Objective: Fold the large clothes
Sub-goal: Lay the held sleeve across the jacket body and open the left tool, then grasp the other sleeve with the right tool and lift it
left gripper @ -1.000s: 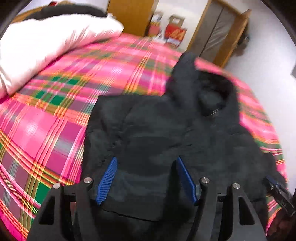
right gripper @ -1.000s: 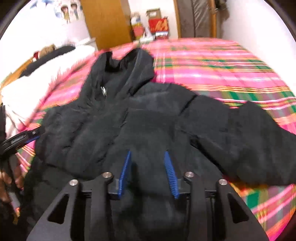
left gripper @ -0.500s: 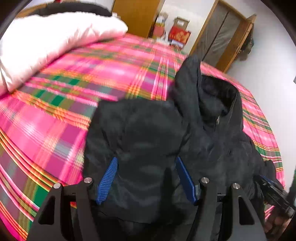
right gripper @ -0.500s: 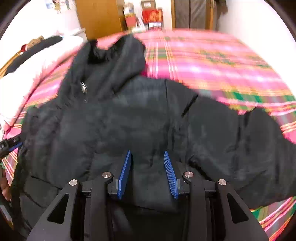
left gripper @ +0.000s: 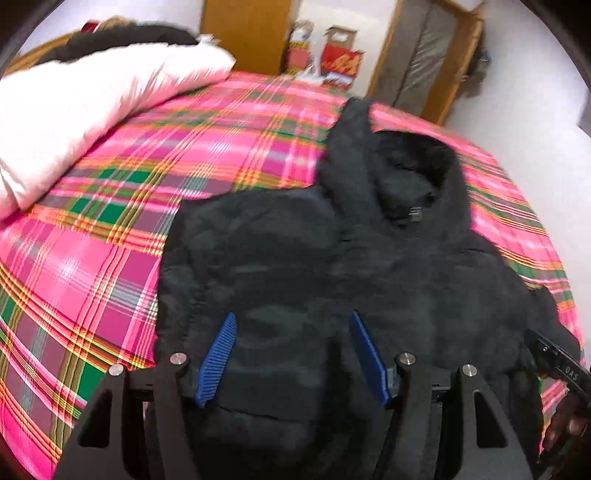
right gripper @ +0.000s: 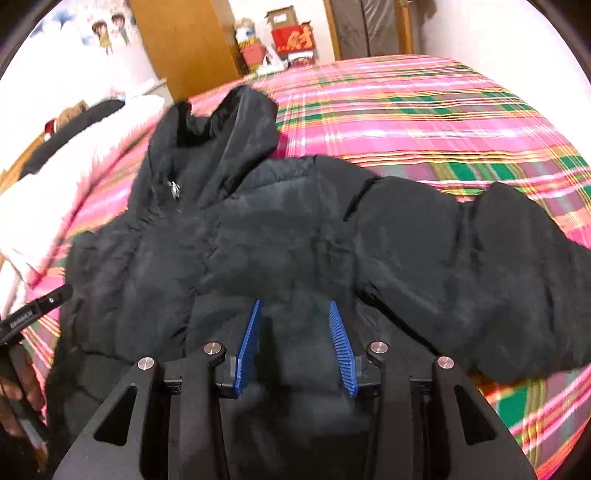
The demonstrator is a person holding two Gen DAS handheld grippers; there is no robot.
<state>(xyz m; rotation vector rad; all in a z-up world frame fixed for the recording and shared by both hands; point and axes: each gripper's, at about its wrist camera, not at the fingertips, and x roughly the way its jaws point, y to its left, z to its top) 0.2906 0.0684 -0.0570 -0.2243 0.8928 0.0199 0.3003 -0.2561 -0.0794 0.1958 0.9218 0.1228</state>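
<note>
A black puffer jacket (left gripper: pixel 332 258) lies front up on the bed, its hood (left gripper: pixel 406 173) pointing away from me. My left gripper (left gripper: pixel 291 315) sits at the lower hem near the jacket's left edge, jaws wide, with thick padded fabric bunched between the blue pads. In the right wrist view the jacket (right gripper: pixel 277 229) spreads out with one sleeve (right gripper: pixel 498 266) stretched to the right. My right gripper (right gripper: pixel 294 302) is at the lower hem right of the middle, its pads narrower and pinching a raised fold. Each view shows the other hand's tool at its edge.
The bed carries a pink, green and yellow plaid cover (left gripper: pixel 110 258). A white duvet (left gripper: pixel 74 110) is heaped at the far left. Beyond the bed stand a wooden wardrobe (left gripper: pixel 247 33), red boxes (left gripper: pixel 340 62) and a door (left gripper: pixel 424 55). A white wall runs along the right.
Both views have shifted over the bed while the hem stayed between the pads. The jacket's body and hood swayed and resettled. Jaw widths look the same.
</note>
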